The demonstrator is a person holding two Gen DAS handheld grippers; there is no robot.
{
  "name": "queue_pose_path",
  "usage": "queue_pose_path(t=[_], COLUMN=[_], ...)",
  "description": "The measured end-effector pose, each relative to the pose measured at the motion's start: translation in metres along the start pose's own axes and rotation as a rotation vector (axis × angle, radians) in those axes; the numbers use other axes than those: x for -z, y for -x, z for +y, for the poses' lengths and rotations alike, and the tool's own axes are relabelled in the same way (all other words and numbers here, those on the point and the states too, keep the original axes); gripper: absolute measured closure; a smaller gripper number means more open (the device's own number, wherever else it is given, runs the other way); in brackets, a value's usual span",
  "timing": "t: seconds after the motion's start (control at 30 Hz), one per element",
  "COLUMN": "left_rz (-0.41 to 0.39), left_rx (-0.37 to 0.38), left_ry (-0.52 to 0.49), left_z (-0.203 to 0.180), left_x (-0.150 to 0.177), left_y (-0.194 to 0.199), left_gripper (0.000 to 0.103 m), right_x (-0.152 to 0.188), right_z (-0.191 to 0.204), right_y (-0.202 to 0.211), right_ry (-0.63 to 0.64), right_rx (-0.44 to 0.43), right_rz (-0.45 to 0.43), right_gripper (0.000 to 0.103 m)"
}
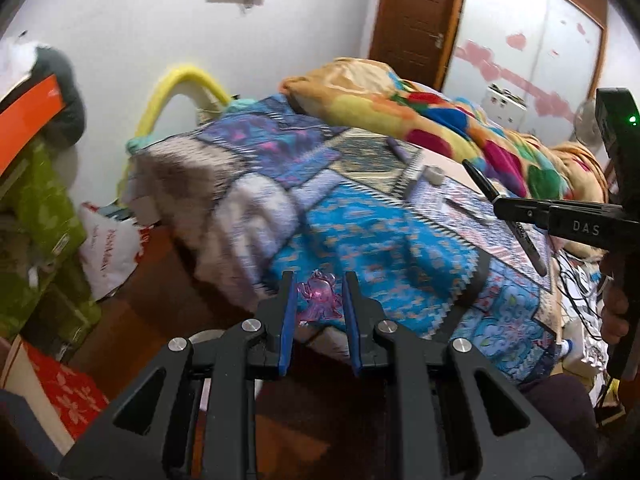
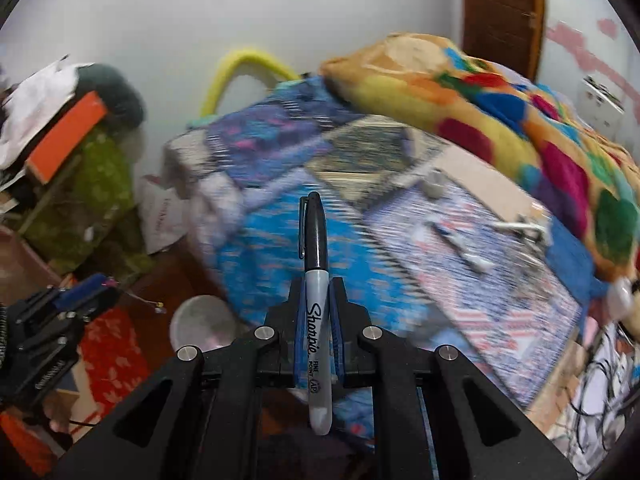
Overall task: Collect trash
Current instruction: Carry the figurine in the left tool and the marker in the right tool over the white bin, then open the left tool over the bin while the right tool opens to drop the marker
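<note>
- Left wrist view: left gripper [image 1: 319, 280] fingers clenched on a pink clear plastic figure [image 1: 320, 295], held over the near edge of the bed [image 1: 360, 232].
- Bed wears a blue patchwork cover; a multicoloured blanket [image 1: 440, 120] is heaped along its far side.
- On the cover: a small grey roll [image 1: 433, 176] and a pen-like item [image 1: 468, 212], blurred.
- Brown door [image 1: 416, 20] behind, white wall, brown floor, green boxes [image 1: 44, 208] at left.
- Right gripper [image 1: 498, 202] enters from the right, grasping a black marker [image 1: 528, 240].
- Right wrist view: right gripper [image 2: 316, 292] fingers clenched on the marker [image 2: 316, 304], cap forward, above the bed [image 2: 280, 248].
- Left gripper [image 2: 86, 286] low left; white round object [image 2: 202, 322] on the floor.
</note>
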State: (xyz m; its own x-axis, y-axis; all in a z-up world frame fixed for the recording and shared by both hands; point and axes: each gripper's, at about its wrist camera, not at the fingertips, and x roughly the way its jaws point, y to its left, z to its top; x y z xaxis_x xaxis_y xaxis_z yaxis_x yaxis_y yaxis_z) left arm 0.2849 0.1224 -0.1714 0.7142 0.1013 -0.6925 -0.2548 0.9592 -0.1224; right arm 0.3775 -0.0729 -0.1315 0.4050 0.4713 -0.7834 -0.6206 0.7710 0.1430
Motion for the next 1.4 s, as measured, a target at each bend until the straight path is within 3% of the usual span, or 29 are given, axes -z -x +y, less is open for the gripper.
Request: queue_pose_path(t=[0.23,0.5,1.0,1.23,1.33,1.4], left_rz=[0.021,0.116,0.435,0.474,0.512,0.498], left_rx=[-0.073,-0.114,-0.167,-0.17,-0.179,-0.198], left_ry=[0.063,0.143,0.222,0.222,0.245,0.257], left_z=[0.061,0.123,0.187,0.193,0.196,0.197], left_x=[0.017,0.041,0.119,0.119,0.118,0.117], left_y=[0.004,-0.023,-0.141,-0.162,-0.169,-0.168], left_gripper=[0.081,0.081,0.081,0.081,0.059,0.058], right_x=[-0.006,0.005,0.036,0.029,0.027,0.026], right_z=[0.083,0.148,0.211,0.226,0.227,0.224], right_y=[-0.042,-0.102,-0.227,-0.253,-0.254,-0.251], right_ry=[0.095,0.179,0.221,0.233,0.253,0.253], right_rx=[-0.127,-0.211,-0.256,-0.278,-0.265,-0.255], right_rz=[0.053,0.185,0.464,0.501,0.501,0.483], right_gripper=[0.092,0.092,0.092,0.091,0.084,0.077])
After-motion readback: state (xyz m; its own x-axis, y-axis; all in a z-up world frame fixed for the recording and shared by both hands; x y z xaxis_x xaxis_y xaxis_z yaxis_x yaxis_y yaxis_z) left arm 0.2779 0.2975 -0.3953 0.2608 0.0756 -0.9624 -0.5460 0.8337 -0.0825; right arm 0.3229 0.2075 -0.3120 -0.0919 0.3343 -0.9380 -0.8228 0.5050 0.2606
